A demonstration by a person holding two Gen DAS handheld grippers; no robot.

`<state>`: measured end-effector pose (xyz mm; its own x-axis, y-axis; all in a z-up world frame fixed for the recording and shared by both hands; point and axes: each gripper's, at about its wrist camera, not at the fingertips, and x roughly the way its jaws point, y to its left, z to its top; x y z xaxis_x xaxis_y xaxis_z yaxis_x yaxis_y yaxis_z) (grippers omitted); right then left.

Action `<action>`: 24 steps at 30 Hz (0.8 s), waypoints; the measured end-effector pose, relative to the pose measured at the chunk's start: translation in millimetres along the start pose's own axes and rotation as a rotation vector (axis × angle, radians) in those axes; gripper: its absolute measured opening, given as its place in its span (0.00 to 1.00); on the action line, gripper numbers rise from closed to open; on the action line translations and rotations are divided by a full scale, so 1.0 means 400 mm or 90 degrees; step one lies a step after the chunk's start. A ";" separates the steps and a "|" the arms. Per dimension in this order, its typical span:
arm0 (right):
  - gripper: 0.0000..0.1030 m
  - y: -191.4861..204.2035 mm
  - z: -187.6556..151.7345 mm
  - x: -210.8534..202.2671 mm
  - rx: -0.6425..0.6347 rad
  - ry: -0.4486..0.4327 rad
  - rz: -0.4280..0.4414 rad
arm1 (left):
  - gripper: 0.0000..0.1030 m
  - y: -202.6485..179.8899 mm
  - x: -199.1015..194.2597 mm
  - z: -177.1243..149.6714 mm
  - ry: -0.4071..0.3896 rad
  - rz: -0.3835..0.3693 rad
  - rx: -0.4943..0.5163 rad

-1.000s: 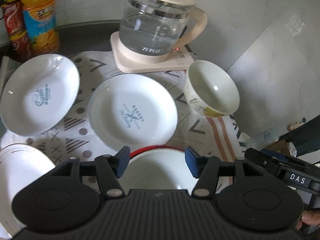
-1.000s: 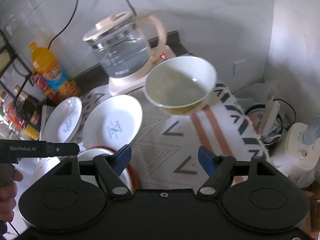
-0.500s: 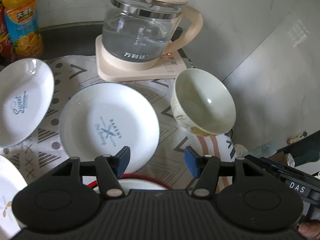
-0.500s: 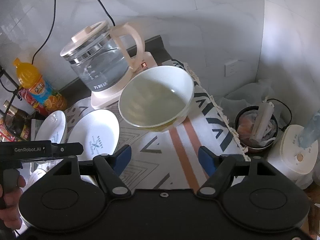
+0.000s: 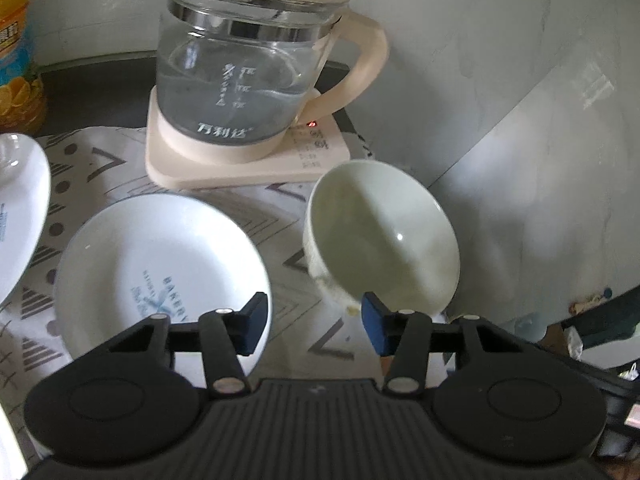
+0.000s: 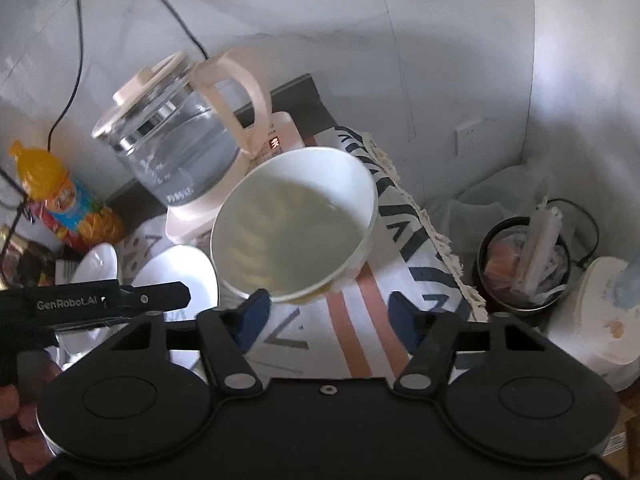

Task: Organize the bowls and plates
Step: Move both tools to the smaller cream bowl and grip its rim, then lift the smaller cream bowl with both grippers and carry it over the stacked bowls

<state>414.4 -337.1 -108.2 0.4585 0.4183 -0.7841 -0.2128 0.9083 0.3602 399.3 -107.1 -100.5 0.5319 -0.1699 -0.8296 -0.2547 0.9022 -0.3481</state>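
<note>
A cream bowl (image 5: 384,236) (image 6: 296,228) rests on the patterned cloth (image 5: 296,200), in front of the kettle. A white plate printed "BAKERY" (image 5: 160,272) (image 6: 180,276) lies to its left, with a second white plate (image 5: 20,216) (image 6: 100,260) further left. My left gripper (image 5: 315,326) hovers over the cloth between plate and bowl, its right fingertip close to the bowl's near wall; its jaws are closing with nothing between them. My right gripper (image 6: 328,316) is just short of the bowl's near rim, jaws also closing on nothing. The left gripper (image 6: 160,300) also shows in the right wrist view.
A glass kettle (image 5: 248,72) (image 6: 180,140) on its beige base stands behind the dishes. An orange drink bottle (image 6: 60,196) is at the back left. Right of the cloth's fringed edge sit a black bin (image 6: 524,268) and a white appliance (image 6: 600,312). Walls close off the corner.
Both grippers have moved forward and down toward the bowl and kettle. The red-rimmed bowl has dropped out of the left wrist view. Both pairs of jaws stand narrower.
</note>
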 end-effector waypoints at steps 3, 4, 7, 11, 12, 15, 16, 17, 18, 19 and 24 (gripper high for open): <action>0.46 -0.020 0.013 0.028 0.022 0.010 0.005 | 0.43 -0.004 0.025 0.013 -0.005 -0.002 -0.009; 0.46 -0.027 0.017 0.037 0.028 0.012 0.006 | 0.41 -0.004 0.036 0.018 -0.004 -0.002 -0.013; 0.42 -0.040 0.027 0.064 0.037 0.021 0.007 | 0.34 -0.010 0.069 0.029 0.000 -0.001 -0.019; 0.37 -0.050 0.035 0.095 0.051 0.030 0.014 | 0.28 -0.011 0.108 0.038 0.007 0.006 -0.032; 0.35 -0.051 0.037 0.102 0.053 0.033 0.015 | 0.26 -0.011 0.118 0.039 0.010 0.009 -0.037; 0.34 -0.047 0.044 0.118 0.053 0.036 0.011 | 0.18 -0.013 0.139 0.044 0.008 0.014 -0.041; 0.33 -0.046 0.045 0.122 0.054 0.036 0.010 | 0.14 -0.013 0.145 0.045 0.008 0.016 -0.042; 0.33 -0.044 0.046 0.125 0.056 0.036 0.011 | 0.12 -0.010 0.149 0.046 0.009 0.017 -0.045; 0.32 -0.043 0.047 0.129 0.057 0.037 0.010 | 0.11 -0.009 0.152 0.046 0.010 0.016 -0.051; 0.32 -0.044 0.048 0.132 0.059 0.038 0.009 | 0.11 -0.008 0.153 0.046 0.009 0.018 -0.055; 0.25 -0.048 0.046 0.152 0.082 0.041 0.003 | 0.09 -0.011 0.160 0.045 -0.001 0.025 -0.065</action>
<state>462.2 -328.9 -153.7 0.4005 0.4260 -0.8112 -0.1008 0.9005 0.4231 449.1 -114.7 -144.3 0.5210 -0.1345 -0.8429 -0.3562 0.8632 -0.3578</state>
